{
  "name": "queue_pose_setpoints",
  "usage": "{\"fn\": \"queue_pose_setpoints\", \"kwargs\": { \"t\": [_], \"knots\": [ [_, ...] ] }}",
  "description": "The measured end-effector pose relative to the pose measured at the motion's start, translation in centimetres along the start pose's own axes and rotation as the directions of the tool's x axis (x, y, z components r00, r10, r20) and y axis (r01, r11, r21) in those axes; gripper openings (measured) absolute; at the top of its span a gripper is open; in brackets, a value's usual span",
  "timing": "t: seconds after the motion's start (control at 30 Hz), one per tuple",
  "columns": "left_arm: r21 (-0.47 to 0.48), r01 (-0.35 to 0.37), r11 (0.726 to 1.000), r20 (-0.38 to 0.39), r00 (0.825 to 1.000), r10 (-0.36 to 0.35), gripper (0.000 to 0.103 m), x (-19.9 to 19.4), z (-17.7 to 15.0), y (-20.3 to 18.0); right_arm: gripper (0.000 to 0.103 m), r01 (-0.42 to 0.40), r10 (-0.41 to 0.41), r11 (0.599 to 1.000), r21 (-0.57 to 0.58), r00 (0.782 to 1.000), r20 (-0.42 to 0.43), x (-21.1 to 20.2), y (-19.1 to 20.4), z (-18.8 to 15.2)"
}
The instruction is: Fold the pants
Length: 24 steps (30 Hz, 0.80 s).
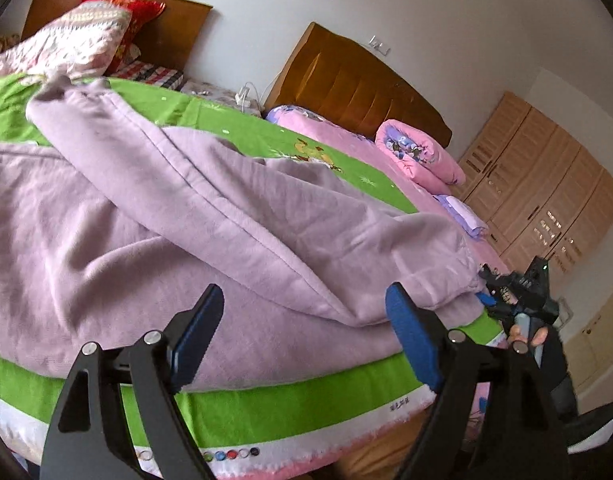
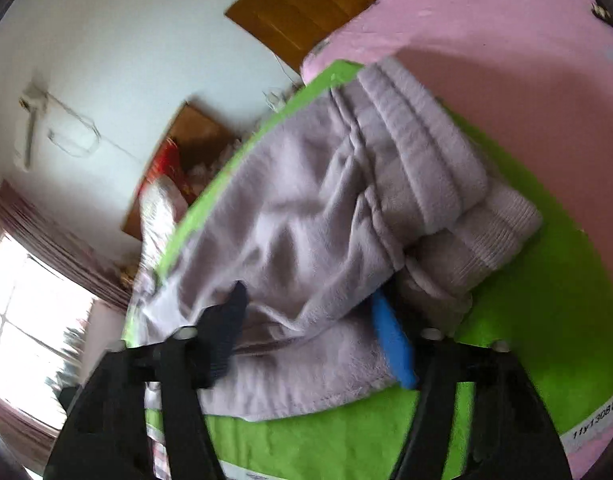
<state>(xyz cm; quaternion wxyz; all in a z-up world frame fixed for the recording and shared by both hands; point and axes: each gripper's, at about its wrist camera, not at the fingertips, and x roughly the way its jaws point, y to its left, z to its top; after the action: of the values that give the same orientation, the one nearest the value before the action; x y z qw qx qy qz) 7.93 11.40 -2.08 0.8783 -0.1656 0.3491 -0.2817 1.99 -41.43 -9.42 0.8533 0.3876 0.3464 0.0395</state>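
The bed (image 1: 266,404) is the biggest thing here, w/ a bright green cover and a white printed edge. The pants (image 1: 178,216) lie on top of the green cover. They are pale purple, soft and fuzzy like fleece, thick, w/ long seams down the legs. One leg is laid across the rest, so they are partly doubled over & lumpy. The ribbed cuffs (image 2: 502,224) bunch up at the end of the pants nearest the pink bed.

I think the pants are light and floppy, not slippery, and can't break. They will sag and crease when lifted, so it is best to pinch an edge or a seam near a corner, where the cloth is thicker, not the loose middle.

Past the pants, farther from the camera, are a pink bed w/ a rolled pink quilt (image 1: 418,156) and a brown wood headboard (image 1: 346,92). A light wood wardrobe (image 1: 546,196) stands further off beside that.

The left tongs (image 1: 302,336) are spread wide apart just over the near edge of the pants, w/ nothing held. The right tongs (image 2: 310,336) sit about half apart w/ a fold of the pants between them; that view is blurry, so I can't tell if the blue pads (image 2: 392,344) are really squeezing the cloth.
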Motion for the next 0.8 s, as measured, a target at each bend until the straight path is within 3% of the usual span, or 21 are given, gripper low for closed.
{"fn": "queue_pose_setpoints", "kwargs": {
  "t": [0.03,0.07,0.1,0.23,0.37,0.4,0.5,0.53,0.57,0.6,0.63,0.7,0.73,0.8],
  "knots": [
    [-0.024,0.011,1.0,-0.005,1.0,-0.012,0.083,0.2,-0.2,0.2,0.044,0.009,-0.009,1.0,-0.002,1.0,0.005,0.1,0.0,0.0],
    [-0.067,0.03,0.997,-0.013,0.999,-0.031,0.083,0.3,-0.1,0.5,0.031,0.012,-0.012,1.0,0.019,1.0,0.016,0.1,-0.5,0.1],
    [-0.095,0.043,0.995,-0.018,0.999,-0.045,0.083,0.4,0.2,0.7,0.025,0.017,-0.018,0.999,0.04,1.0,0.025,0.2,-1.0,0.1],
    [-0.209,0.032,0.977,-0.063,0.997,-0.046,0.089,1.7,2.1,1.0,0.024,0.002,-0.004,0.999,0.046,0.999,0.042,0.2,-1.7,-0.1],
    [-0.241,-0.124,0.963,-0.177,0.981,0.082,0.087,4.8,3.8,0.5,0.024,0.019,-0.02,0.999,0.026,0.999,0.05,0.1,-1.6,-0.3],
    [-0.234,-0.19,0.954,-0.217,0.966,0.139,0.082,5.9,4.0,0.4,0.024,0.017,-0.018,0.999,0.028,0.999,0.05,0.2,-1.5,-0.3],
    [-0.137,-0.333,0.933,-0.253,0.922,0.292,0.042,7.5,4.2,-0.4,0.024,0.016,-0.017,1.0,0.026,0.999,0.05,0.1,-1.2,-0.4],
    [-0.09,-0.369,0.925,-0.253,0.907,0.337,0.037,7.7,4.1,-0.7,0.024,0.019,-0.02,1.0,0.02,0.998,0.051,0.1,-1.1,-0.5],
    [-0.071,-0.374,0.925,-0.251,0.904,0.346,0.034,7.6,3.8,-0.7,0.023,0.024,-0.025,1.0,0.013,0.998,0.052,-0.1,-0.9,-0.5],
    [-0.059,-0.377,0.924,-0.249,0.902,0.353,0.024,7.5,3.8,-0.6,0.022,0.034,-0.034,0.999,-0.001,0.998,0.056,-0.3,-0.5,-0.7],
    [-0.048,-0.375,0.926,-0.241,0.904,0.353,0.016,7.2,3.8,-0.5,0.021,0.042,-0.041,0.999,-0.015,0.997,0.059,-0.4,-0.3,-0.7],
    [-0.074,-0.324,0.943,-0.197,0.932,0.304,0.012,5.8,4.1,-0.1,0.016,0.039,-0.037,0.999,-0.035,0.997,0.064,-0.6,0.3,-0.7],
    [-0.087,-0.279,0.956,-0.143,0.954,0.265,0.011,4.6,4.6,-0.3,0.015,0.032,-0.03,0.999,-0.035,0.997,0.071,-0.9,0.4,-0.5],
    [-0.106,-0.201,0.974,-0.023,0.98,0.2,0.011,1.7,5.3,-0.8,0.013,0.0,0.003,1.0,-0.03,0.995,0.099,-2.0,0.8,0.0]
  ]
}}
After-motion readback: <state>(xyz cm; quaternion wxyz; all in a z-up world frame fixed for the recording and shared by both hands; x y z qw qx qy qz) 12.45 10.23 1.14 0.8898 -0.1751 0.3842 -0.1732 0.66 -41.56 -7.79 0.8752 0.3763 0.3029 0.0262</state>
